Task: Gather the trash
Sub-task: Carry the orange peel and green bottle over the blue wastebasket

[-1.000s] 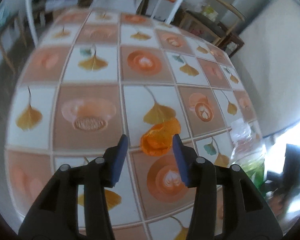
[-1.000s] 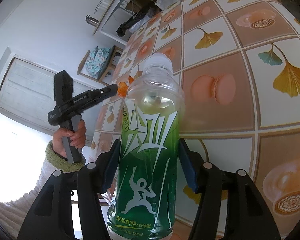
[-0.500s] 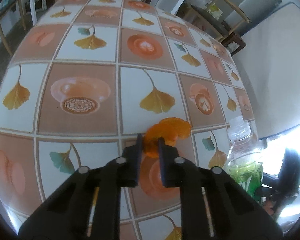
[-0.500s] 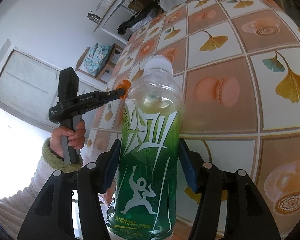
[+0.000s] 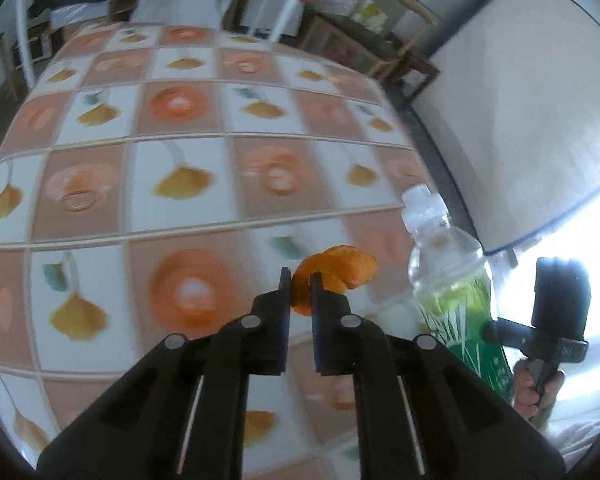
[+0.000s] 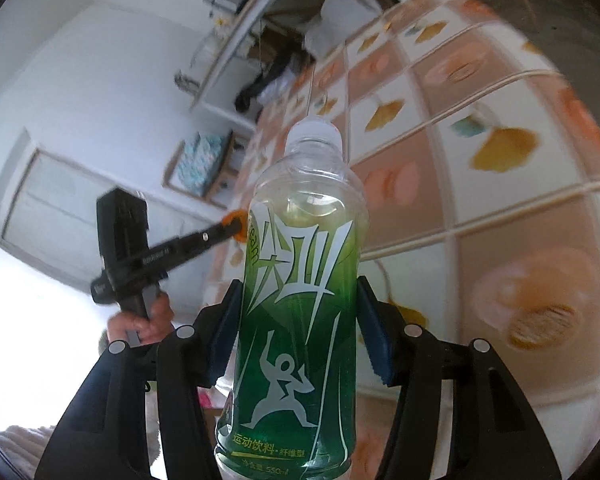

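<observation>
Left gripper (image 5: pixel 300 280): jaws pressed nearly together, pinching the orange peel (image 5: pixel 334 274) by one edge; most of the peel curls free past the tips, up and to the right of them.

Peel position: lifted clear of the tablecloth (image 5: pixel 188 240), as far as the left wrist view shows — the cloth under it is motion-blurred. In the right wrist view it shows only as an orange scrap at the tip of the left tool, just beside the bottle's shoulder.

Bottle (image 6: pixel 300 280): green sports-drink bottle with white cap, upright between the fingers of the right gripper (image 6: pixel 300 328). Liquid level not readable through the label.

Right gripper: closed on the bottle's labelled body, blue pads (image 6: pixel 374 332) against both sides, the grip well below the cap.

Separation: in the left wrist view the bottle stands just right of the peel, near but apart; no contact visible.

Bin or bag: none in either view.

Risk 1 (judgement): the peel is held by a thin edge only. A quick swing could tear it or slide it out, dropping it back onto the cloth.

Risk 2 (judgement): both loads are close together in the air; a converging move could knock the peel against the bottle and loosen it.

Risk 3 (judgement): smooth round plastic, tall above the pads — tilting could let the bottle pivot or slip.
</observation>
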Tool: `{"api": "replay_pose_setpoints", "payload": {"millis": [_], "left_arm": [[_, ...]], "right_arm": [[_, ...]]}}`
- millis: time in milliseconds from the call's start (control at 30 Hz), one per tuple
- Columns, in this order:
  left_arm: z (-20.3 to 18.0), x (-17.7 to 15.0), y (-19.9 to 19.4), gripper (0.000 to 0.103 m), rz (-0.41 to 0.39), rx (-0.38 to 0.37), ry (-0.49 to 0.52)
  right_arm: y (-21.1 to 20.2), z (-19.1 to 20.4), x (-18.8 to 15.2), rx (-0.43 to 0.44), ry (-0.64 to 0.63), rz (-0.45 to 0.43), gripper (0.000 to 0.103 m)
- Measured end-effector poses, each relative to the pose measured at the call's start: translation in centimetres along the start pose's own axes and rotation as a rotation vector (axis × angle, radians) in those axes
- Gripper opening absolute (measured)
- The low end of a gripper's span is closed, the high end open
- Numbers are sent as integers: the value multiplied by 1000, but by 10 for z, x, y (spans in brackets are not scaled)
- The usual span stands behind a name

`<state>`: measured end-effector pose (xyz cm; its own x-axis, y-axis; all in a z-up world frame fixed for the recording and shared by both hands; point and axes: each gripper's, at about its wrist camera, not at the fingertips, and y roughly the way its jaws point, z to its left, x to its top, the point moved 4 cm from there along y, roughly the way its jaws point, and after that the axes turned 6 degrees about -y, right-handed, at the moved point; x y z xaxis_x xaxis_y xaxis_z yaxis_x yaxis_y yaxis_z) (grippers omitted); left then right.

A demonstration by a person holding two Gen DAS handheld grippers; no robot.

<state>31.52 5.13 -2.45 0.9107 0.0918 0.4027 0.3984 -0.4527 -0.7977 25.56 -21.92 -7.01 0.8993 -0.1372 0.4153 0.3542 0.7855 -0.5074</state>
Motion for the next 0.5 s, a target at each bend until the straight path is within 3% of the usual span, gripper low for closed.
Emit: {"api": "replay_pose_setpoints", "payload": {"millis": [133, 267, 400, 500], "left_arm": [[-65, -3, 3, 8, 3, -62, 93], [-145, -9, 21, 8, 20, -122, 209], [-234, -20, 66, 8, 85, -176, 308], [-286, -34, 107, 8, 143, -173, 376]], "right_arm": [[-64, -22, -3, -32, 43, -123, 54], [-151, -62, -13, -136, 115, -275, 54], [-232, -114, -40, -290, 237, -411, 54], [-265, -152, -64, -349, 337, -449, 54]]}}
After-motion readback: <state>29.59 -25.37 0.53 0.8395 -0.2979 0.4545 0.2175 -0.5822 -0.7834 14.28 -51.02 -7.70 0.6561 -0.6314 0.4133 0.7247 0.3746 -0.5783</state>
